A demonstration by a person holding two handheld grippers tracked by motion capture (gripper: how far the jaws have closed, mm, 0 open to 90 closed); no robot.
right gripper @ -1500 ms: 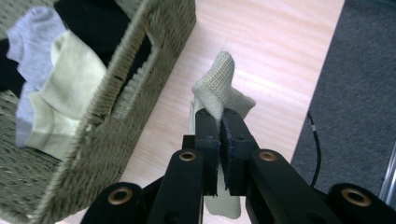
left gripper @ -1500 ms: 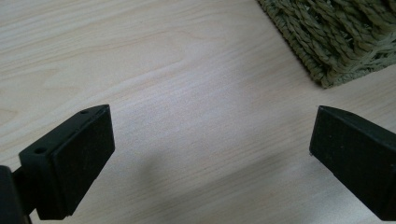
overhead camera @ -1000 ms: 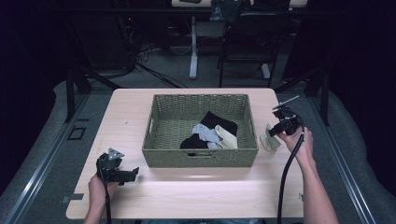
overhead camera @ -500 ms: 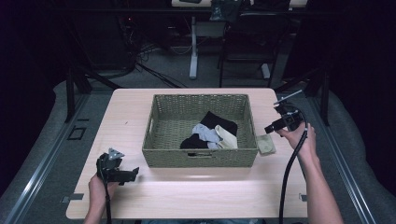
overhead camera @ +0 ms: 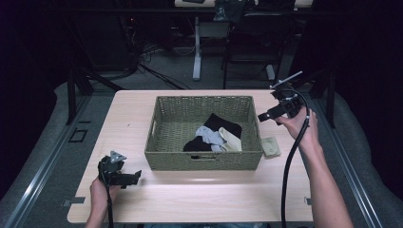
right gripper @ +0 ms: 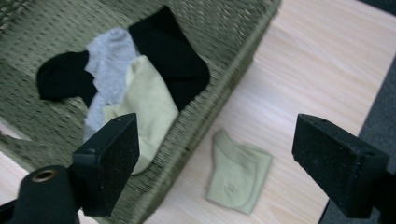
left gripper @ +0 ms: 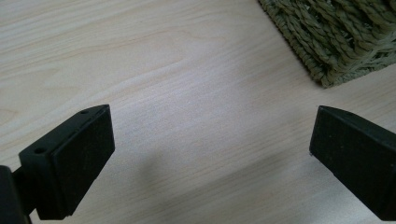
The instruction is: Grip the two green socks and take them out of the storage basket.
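Nearest the person, the left gripper [overhead camera: 135,177] is held low over the table [overhead camera: 199,199] just off the basket's front left corner; its jaws are spread wide and nothing is gripped. Beyond it stands the woven basket [overhead camera: 204,159], in which black socks [overhead camera: 223,124], a grey sock [overhead camera: 209,137] and a pale yellow sock [overhead camera: 230,140] are piled toward the right side. Just outside the basket's right wall, a folded pale green sock [overhead camera: 271,146] is laid flat on the table, touching nothing. Farther back, the right gripper [overhead camera: 264,116] is held raised above the basket's right rim, its jaws having just been opening, with nothing between them. The green sock appears to have been set down, so the step in hand is judged to be release and withdrawal. For the next move, a descent into the basket and a closing on one remaining sock would be called for.
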